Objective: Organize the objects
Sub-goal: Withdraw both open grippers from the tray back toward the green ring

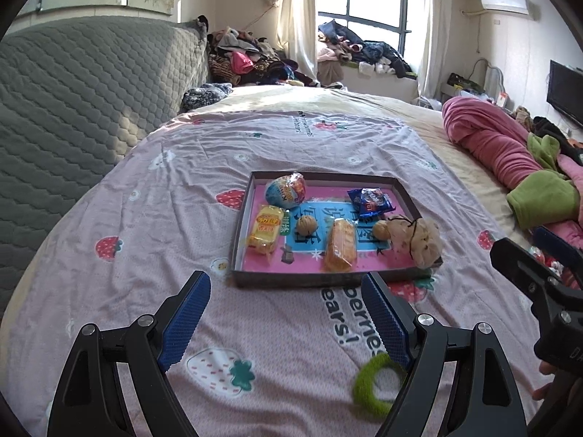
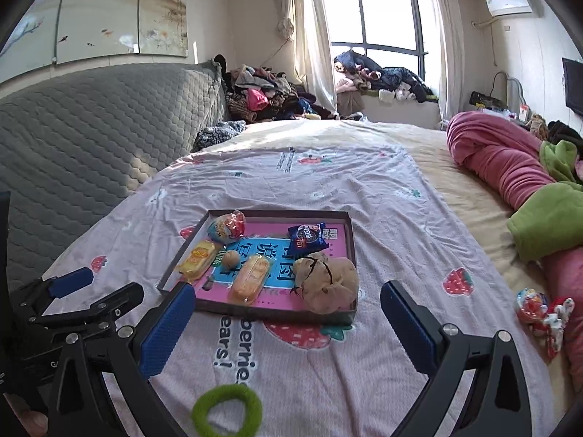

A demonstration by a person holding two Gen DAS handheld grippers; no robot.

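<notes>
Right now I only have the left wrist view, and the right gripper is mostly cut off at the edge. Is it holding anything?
Observer: No. The right gripper is open, with nothing between its fingers.
Operator: What's hidden behind it?
Observer: A foil-wrapped egg and a red-and-white scrunchie lie on the sheet, outside the box.
Operator: Is the green ring whole?
Observer: Yes, the green ring is a closed loop, lying on the sheet outside the box.

Snacks (image 1: 340, 244) lie in the tray (image 1: 309, 278), a ring (image 2: 227, 409) before it.
</notes>
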